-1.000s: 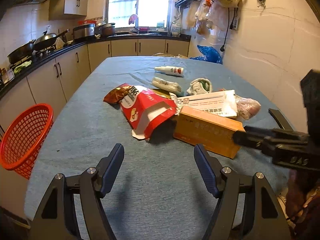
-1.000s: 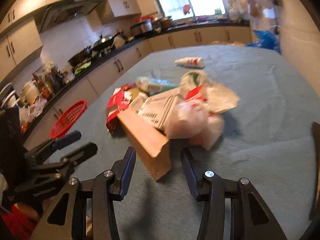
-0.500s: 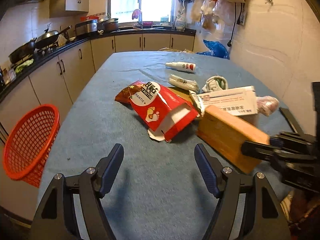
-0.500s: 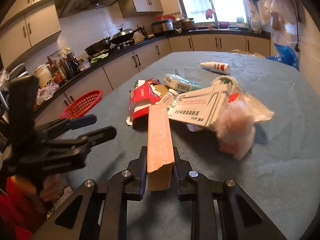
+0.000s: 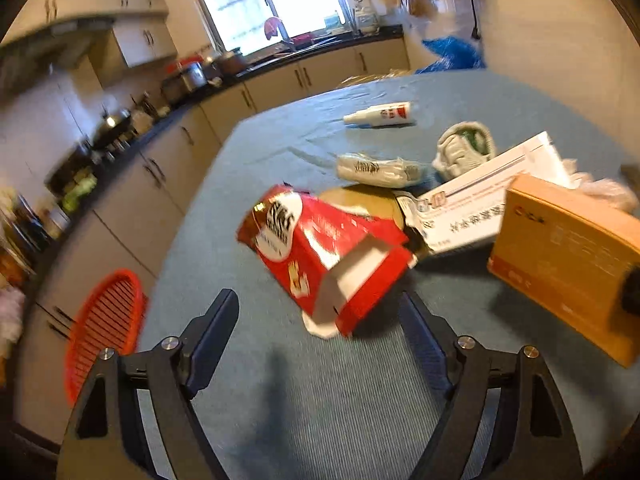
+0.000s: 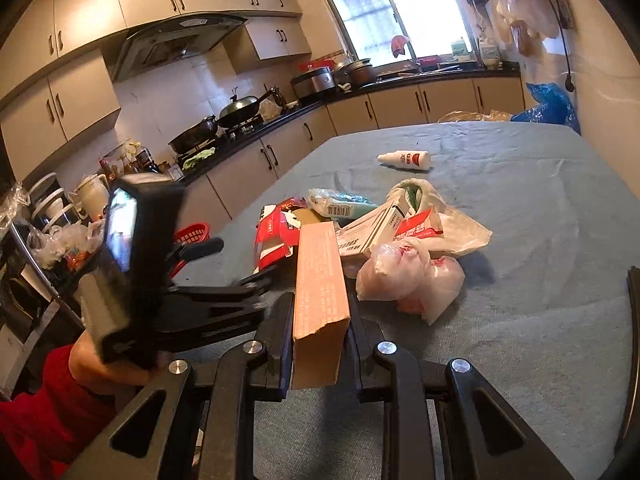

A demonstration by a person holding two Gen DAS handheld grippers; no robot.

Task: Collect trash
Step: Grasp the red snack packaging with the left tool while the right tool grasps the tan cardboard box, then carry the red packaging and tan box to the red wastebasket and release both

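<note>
My right gripper (image 6: 320, 305) is shut on the near end of a long orange cardboard box (image 6: 320, 280), held tilted above the table. The same orange box (image 5: 568, 264) hangs at the right of the left wrist view. An open red carton (image 5: 328, 256) lies on the blue tablecloth (image 5: 320, 408). My left gripper (image 5: 318, 308) is low over the cloth with its jaws opening. The carton's torn end lies just between the fingertips, untouched. From the right wrist view, the left gripper (image 6: 232, 262) is at the left, held by a hand in a red sleeve.
Behind the carton lie a white printed box (image 5: 480, 200), a plastic wrapper (image 5: 376, 168), a crumpled white-green bag (image 5: 466, 146), a white tube (image 5: 380, 115) and pink plastic bags (image 6: 408, 276). A red mesh basket (image 5: 104, 320) stands off the table's left edge, by the cabinets.
My right gripper closed on the orange box and raised it off the cloth. My left gripper moved forward to the red carton, rolled, and its jaws widened.
</note>
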